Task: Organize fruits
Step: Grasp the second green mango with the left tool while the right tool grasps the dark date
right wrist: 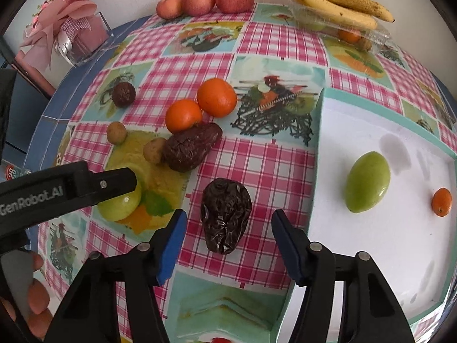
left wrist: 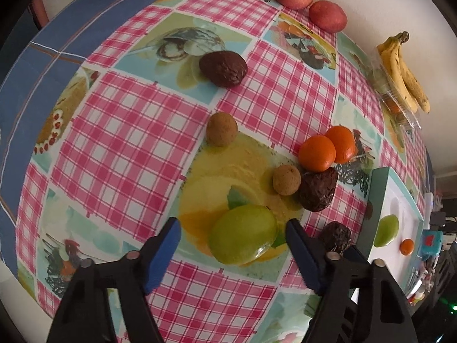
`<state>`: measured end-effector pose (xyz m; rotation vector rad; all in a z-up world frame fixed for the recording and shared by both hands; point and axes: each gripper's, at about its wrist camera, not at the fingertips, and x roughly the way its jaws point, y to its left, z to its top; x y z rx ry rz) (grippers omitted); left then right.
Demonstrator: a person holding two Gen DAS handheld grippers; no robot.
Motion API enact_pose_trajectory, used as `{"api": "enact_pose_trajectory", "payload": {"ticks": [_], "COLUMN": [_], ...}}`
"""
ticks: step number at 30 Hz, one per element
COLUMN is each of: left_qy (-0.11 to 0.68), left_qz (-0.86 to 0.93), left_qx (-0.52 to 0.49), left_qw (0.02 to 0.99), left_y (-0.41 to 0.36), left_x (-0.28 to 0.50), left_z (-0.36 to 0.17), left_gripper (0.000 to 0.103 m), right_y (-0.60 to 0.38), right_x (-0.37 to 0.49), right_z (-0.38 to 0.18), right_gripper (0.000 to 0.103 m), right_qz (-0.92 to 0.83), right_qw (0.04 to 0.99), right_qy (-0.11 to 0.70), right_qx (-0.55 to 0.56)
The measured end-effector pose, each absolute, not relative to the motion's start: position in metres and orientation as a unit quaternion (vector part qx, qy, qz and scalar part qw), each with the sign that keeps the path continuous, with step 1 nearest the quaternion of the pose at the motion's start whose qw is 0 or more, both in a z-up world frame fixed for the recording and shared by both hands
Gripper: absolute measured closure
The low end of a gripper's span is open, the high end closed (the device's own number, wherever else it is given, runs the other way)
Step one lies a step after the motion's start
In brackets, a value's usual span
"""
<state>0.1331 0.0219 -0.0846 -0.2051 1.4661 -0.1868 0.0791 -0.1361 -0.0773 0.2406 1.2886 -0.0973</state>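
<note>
**Both grippers line up on fruit, tray waiting at the right**

Over on the left, the left gripper [left wrist: 232,253] is low over the table [left wrist: 128,143], jaws spread wide with the loose green fruit [left wrist: 242,238] sitting right between them, untouched by either pad as far as I can tell. That framing looks like a set-up for a grab. From the right wrist view the same tool reaches in from the left edge, angled down over that fruit.

Moving across: two oranges [right wrist: 200,105] touch each other mid-table, a dark wrinkled fruit [right wrist: 191,150] against them, small brown fruits beside it.

Now the right gripper [right wrist: 228,245], also spread and empty, brackets another dark wrinkled fruit [right wrist: 225,214] lying just beside the tray [right wrist: 317,143] wall.

At the right edge, the tray already holds a green fruit [right wrist: 367,183] and a small orange [right wrist: 441,201], well apart — sorting under way, I'd judge. Bananas [right wrist: 340,3] and red apples [right wrist: 205,0] line the far edge.
</note>
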Motion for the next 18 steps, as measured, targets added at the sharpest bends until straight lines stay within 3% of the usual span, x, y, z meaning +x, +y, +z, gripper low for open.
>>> {"api": "enact_pose_trajectory", "payload": {"ticks": [2,4,5,9,13,18], "left_qy": [0.669,0.670,0.669,0.664,0.651,0.623], "left_qz": [-0.087,-0.093,-0.097,-0.096,-0.098,-0.106], "left_qx": [-0.093,-0.098,-0.101,-0.093,-0.100,-0.109], "left_qw": [0.732,0.730,0.730,0.735,0.746,0.767], "left_y": [0.021,0.019,0.019,0.015,0.012,0.014], "left_x": [0.132,0.132,0.131,0.132,0.135,0.137], "left_z": [-0.086,-0.086,-0.086,-0.083,-0.076,-0.051], "left_gripper": [0.034,0.048,0.049,0.049,0.050,0.050], "right_y": [-0.137,-0.137,-0.137,-0.137,-0.138,-0.142], "right_x": [0.080,0.080,0.080,0.080,0.079,0.077], "right_z": [-0.080,-0.082,-0.082,-0.081,-0.078,-0.063], "right_gripper": [0.044,0.044,0.044,0.048,0.064,0.064], "right_qz": [-0.046,-0.046,-0.046,-0.045,-0.040,-0.039], "right_qw": [0.790,0.789,0.788,0.789,0.793,0.806], "right_qy": [0.601,0.602,0.602,0.601,0.596,0.576], "right_qx": [0.115,0.117,0.117,0.119,0.123,0.132]}}
